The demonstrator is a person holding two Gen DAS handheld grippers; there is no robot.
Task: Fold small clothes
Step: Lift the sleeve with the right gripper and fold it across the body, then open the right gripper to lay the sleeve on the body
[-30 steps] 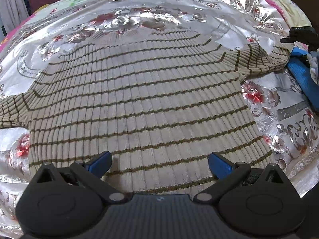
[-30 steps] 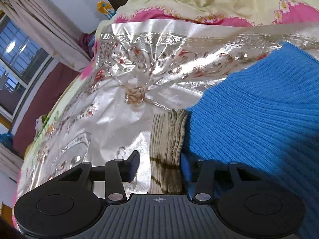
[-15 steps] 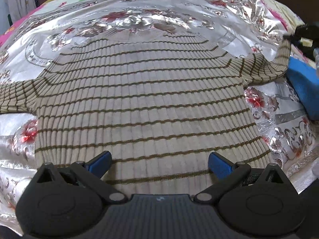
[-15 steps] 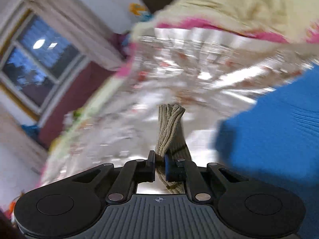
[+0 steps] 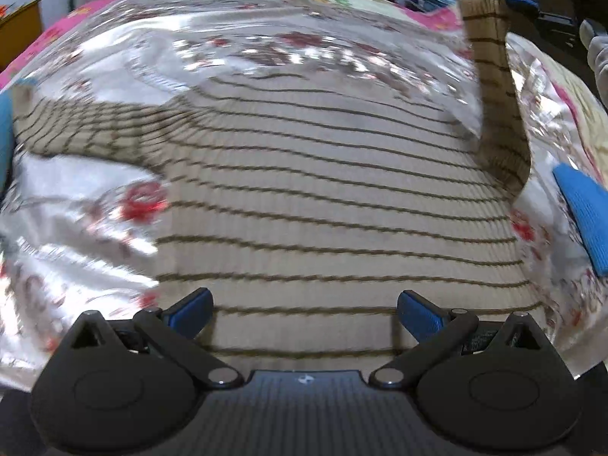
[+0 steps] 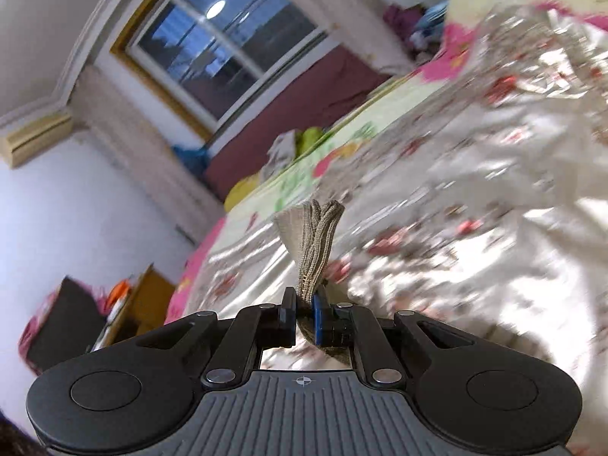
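Striped beige ribbed sweater [image 5: 304, 197] spread flat on the shiny floral bedcover [image 5: 266, 45], body straight ahead of the left gripper [image 5: 304, 304], hem just under its blue-padded fingers [image 5: 192, 306], collar end farthest away. Left gripper jaws wide apart, holding nothing, poised over the hem. Right sleeve [image 5: 490, 87] lifted clear of the cover, long axis rising from the shoulder at the right edge of the body up to the right gripper [image 5: 532, 0] at top right. In the right wrist view, right gripper [image 6: 304, 313] clamped on the bunched sleeve cuff [image 6: 317, 243], cuff sticking forward past the pads. Blue knit garment [image 5: 585, 220] beside the sweater on the right. Likely next: sleeve carried leftward across the chest, so right gripper far nearer to the job; left sleeve [image 5: 87, 129] lying flat, out to the left
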